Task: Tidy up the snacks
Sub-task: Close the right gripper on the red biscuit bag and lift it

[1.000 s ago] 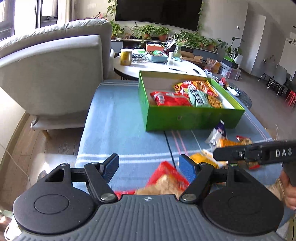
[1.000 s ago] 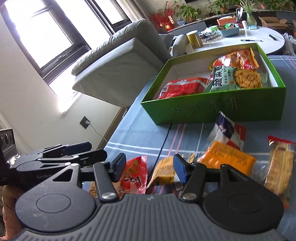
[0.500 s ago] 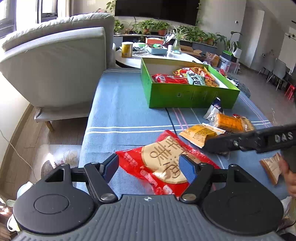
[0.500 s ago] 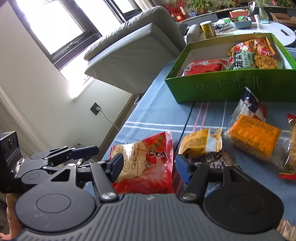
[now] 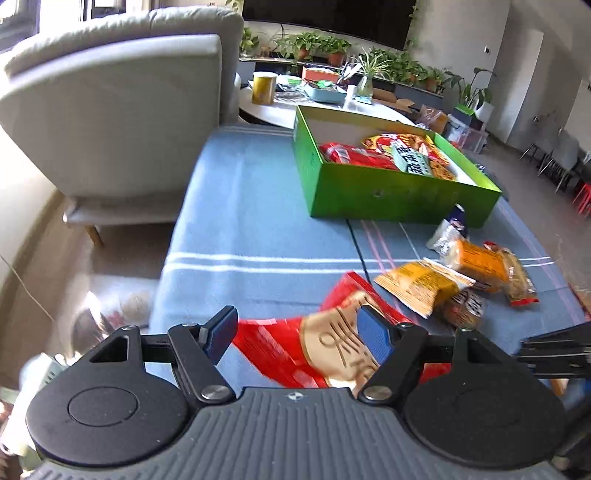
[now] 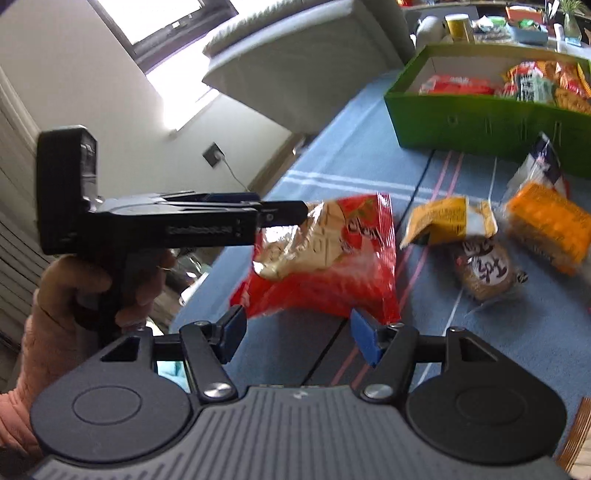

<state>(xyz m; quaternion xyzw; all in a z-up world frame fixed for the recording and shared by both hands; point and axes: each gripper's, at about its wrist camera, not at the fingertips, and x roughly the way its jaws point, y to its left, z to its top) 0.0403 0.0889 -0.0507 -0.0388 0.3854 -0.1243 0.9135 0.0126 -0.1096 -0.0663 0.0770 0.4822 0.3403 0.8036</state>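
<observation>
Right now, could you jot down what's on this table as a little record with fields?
Surface: blue striped cloth
Box: green box, open, several snack packets inside
Loose snacks: red snack bag, yellow packet, orange packet, round brown snack
Left hand-held gripper: jaws astride the red snack bag; grip unclear
Right hand-held gripper: open, jaws have just been opening, nothing between them; red snack bag just ahead

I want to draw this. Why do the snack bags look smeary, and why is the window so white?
Right wrist view: the red snack bag and the green box are smeared by motion blur, and the window is washed out by daylight. Left wrist view: the red bag is blurry, and the fisheye lens bends the room's edges.
</observation>
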